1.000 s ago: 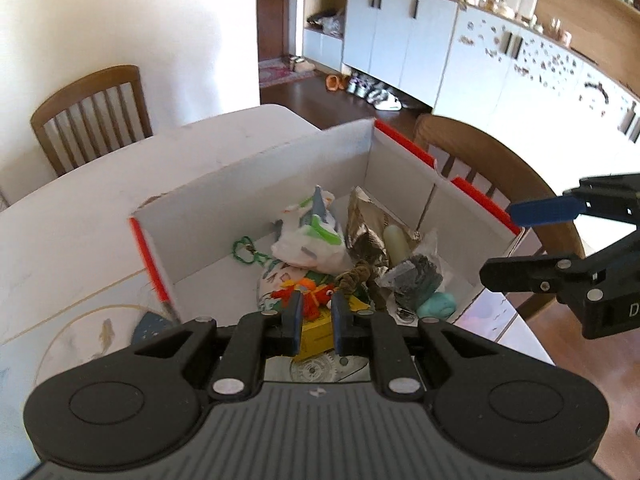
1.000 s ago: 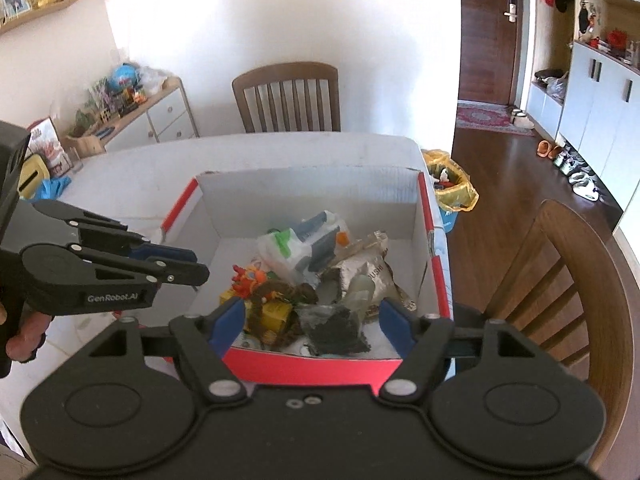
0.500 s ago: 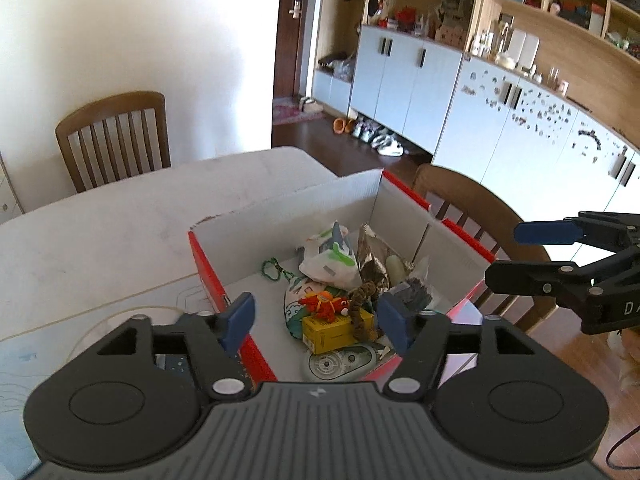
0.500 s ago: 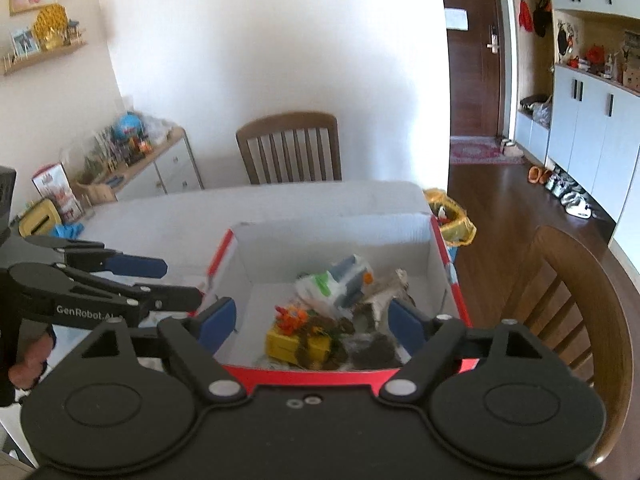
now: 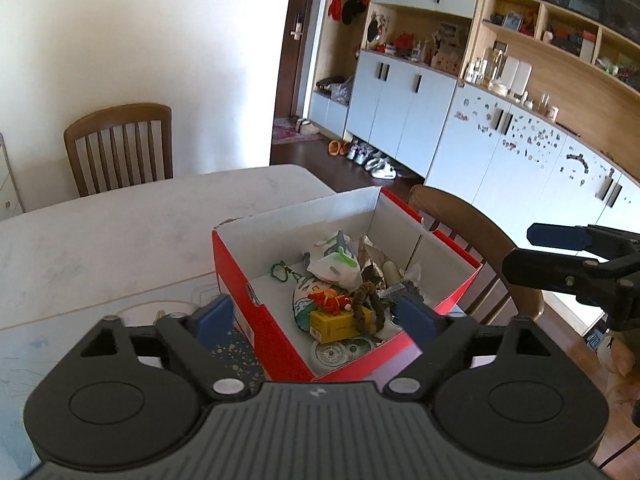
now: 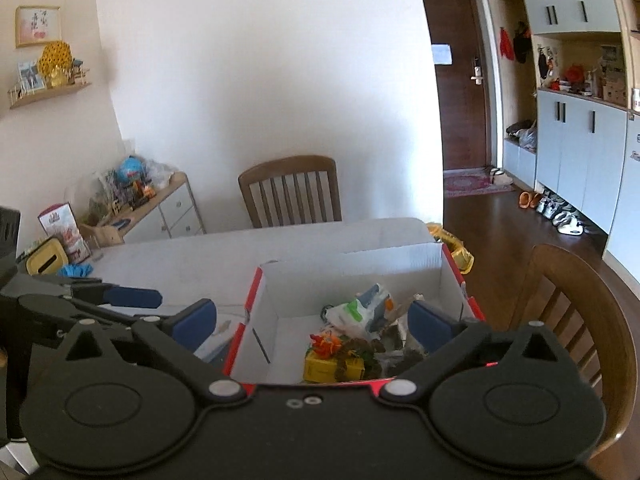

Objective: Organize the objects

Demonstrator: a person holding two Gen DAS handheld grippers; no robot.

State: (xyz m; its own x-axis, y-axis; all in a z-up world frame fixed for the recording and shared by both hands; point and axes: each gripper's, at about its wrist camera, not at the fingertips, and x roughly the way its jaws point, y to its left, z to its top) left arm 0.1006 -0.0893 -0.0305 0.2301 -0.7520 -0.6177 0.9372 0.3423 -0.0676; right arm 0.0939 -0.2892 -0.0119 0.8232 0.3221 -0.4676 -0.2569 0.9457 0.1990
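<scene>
A red cardboard box (image 5: 256,312) with white inner walls (image 6: 360,272) stands on the white table, near its right edge. Inside lie a yellow carton (image 5: 334,322), an orange toy (image 5: 330,300), a white-and-green packet (image 5: 336,264), a green cord (image 5: 280,272), a brown plush strip (image 5: 366,304) and crumpled wrappers. My left gripper (image 5: 314,316) hovers above and short of the box. Its jaws are opening, and the blue pads grip nothing. My right gripper (image 6: 312,322) hangs over the box's near wall, jaws also opening, holding nothing. It also shows at the right edge of the left wrist view, right gripper (image 5: 540,252).
Wooden chairs stand at the table's far side (image 6: 290,190) and beside the box on the right (image 6: 576,320). A patterned mat (image 5: 236,350) lies left of the box. A yellow bag (image 6: 456,248) sits beyond the table's far corner. A cluttered low cabinet (image 6: 160,204) lines the left wall.
Both grippers have drawn back and risen away from the box. The left jaws went from shut to wide apart, and the right jaws widened further. The box's contents stayed put.
</scene>
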